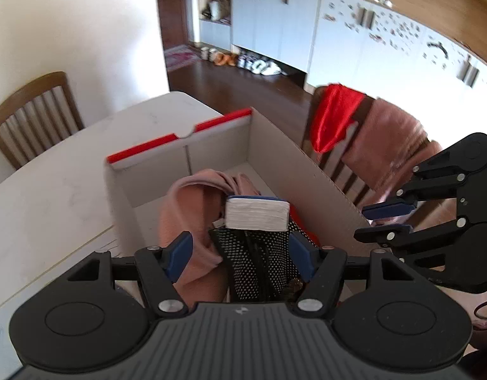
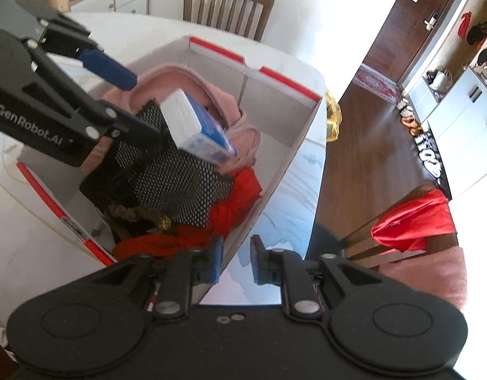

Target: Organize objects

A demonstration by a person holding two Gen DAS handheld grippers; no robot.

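- The left gripper (image 1: 240, 253) is hanging spread, gripping nothing, over the book (image 1: 257, 213).
- The right gripper (image 2: 237, 261) is hovering nearly closed, empty.
- The book is probably stiff and fairly heavy; pinching across its covers looks best.

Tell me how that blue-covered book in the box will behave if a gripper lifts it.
The book looks thick and blocky, so probably stiff and fairly heavy for its size. It lies tilted on the black mesh bag and pink cloth, so it may slide or tip when nudged. Gripped by one cover only, it could fall open.
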